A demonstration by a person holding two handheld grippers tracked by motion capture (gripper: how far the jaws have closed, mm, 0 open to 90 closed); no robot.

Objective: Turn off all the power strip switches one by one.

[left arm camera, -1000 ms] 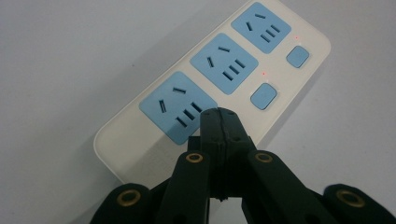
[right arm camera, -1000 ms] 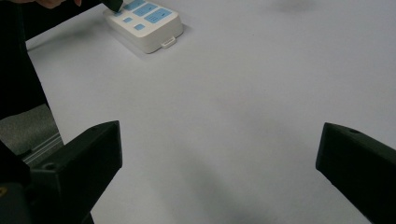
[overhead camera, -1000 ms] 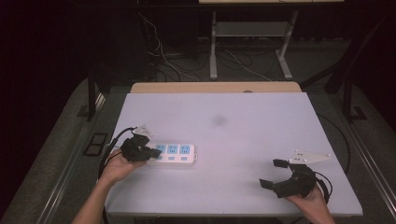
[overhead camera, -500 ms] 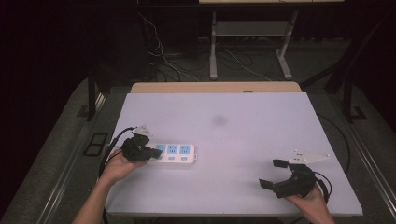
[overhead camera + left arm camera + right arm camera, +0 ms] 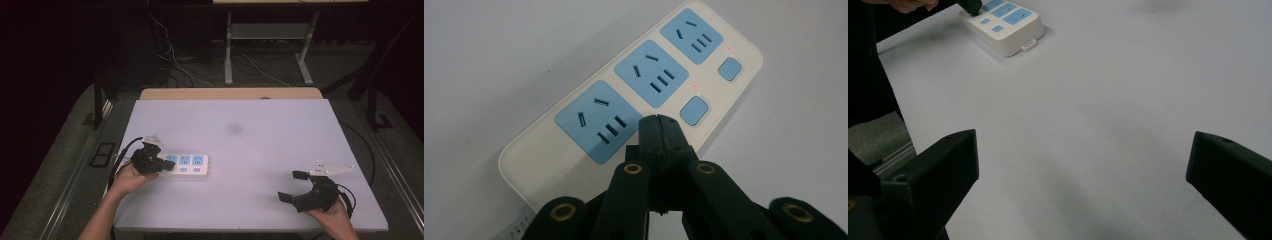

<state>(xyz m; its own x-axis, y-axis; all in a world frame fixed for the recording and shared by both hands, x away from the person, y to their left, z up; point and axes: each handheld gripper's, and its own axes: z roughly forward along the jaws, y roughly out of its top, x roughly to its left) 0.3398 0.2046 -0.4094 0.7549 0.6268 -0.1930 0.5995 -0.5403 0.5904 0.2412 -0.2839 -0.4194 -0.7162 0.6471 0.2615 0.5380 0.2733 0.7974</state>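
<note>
Left claw (image 5: pixel 659 125) pressed together into a single blunt tip, nothing pinched between the jaws, set down at the near end of the power strip (image 5: pixel 187 164) beside the first blue socket (image 5: pixel 596 120). Probably shut that way to work as a narrow poking finger: a closed tip fits a small switch far better than spread jaws. Two blue switch buttons (image 5: pixel 694 110) in plain sight along the strip's edge, each with a faint red dot next to it; the tip seems to sit where a third button would be, though whether it is pressing cannot be told. Tilted down from the hand (image 5: pixel 131 179) so that the push goes into the strip and the surface (image 5: pixel 280 145) takes the load.

Power strip lying flat on the left part of the white surface, long side running across, three sockets facing up for easy reach from above.

Right claw (image 5: pixel 296 186) spread wide and empty, held low near the front right corner, well apart from the strip (image 5: pixel 1003 25). Likely parked there to stay out of the way while the left does the fine work
</note>
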